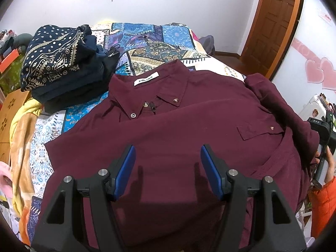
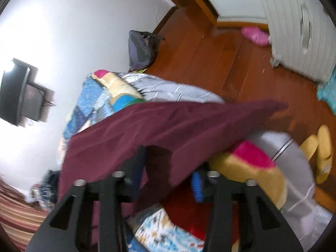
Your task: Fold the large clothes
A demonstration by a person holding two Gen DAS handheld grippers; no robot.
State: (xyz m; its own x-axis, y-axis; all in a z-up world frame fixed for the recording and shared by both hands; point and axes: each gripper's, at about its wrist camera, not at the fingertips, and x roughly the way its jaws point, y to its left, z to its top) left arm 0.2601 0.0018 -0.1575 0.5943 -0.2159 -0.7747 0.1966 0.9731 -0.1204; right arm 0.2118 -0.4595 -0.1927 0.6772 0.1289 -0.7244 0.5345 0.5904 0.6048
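A large maroon button-down shirt [image 1: 178, 130] lies front up on the patterned bedspread [image 1: 147, 40], collar towards the far side. My left gripper [image 1: 168, 159] hovers open just above the shirt's lower front, holding nothing. In the right wrist view, which is blurred, my right gripper [image 2: 168, 168] has its jaws apart, with a fold of the maroon shirt [image 2: 168, 126] lying between and over its fingers. In the left wrist view the right gripper [image 1: 324, 134] shows at the shirt's right sleeve edge, partly hidden by cloth.
A stack of folded dark clothes with a navy patterned piece on top [image 1: 56, 61] sits at the far left of the bed. A yellow and orange blanket [image 1: 23, 147] hangs off the left side. Wooden floor [image 2: 241, 63], yellow slippers [image 2: 321, 151] and a backpack [image 2: 140, 48] are to the right.
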